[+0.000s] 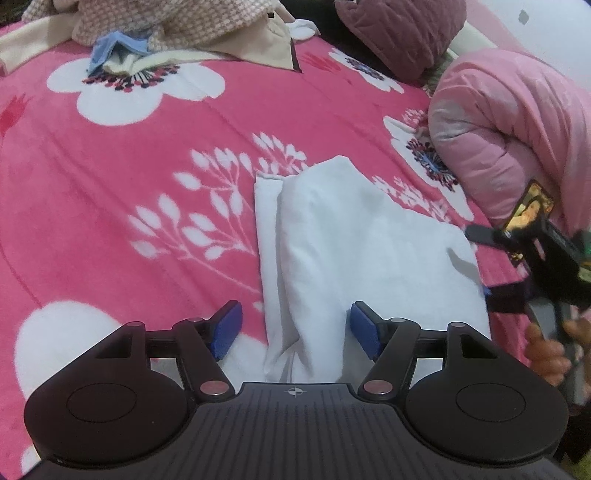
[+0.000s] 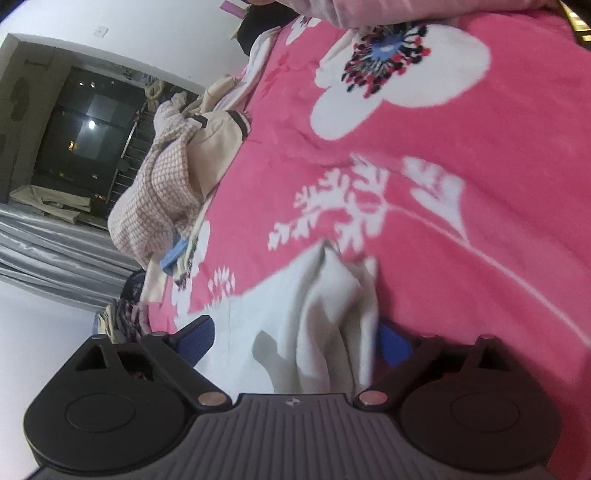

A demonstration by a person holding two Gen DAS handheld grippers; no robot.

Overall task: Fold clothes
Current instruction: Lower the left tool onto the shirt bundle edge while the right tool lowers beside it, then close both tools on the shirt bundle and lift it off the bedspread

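One folded white cloth garment (image 1: 354, 251) lies on the pink flowered blanket (image 1: 129, 155), its near end between the spread, untouching jaws of the left gripper (image 1: 295, 330). The right gripper (image 2: 295, 338) gapes wide over its blurred corner. Bare blanket opens leftward; unfolded clothes (image 1: 177, 29) are cut off beyond.

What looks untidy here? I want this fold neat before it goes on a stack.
The white garment is folded unevenly: an under layer sticks out along its left edge, and its far end bunches to a point.
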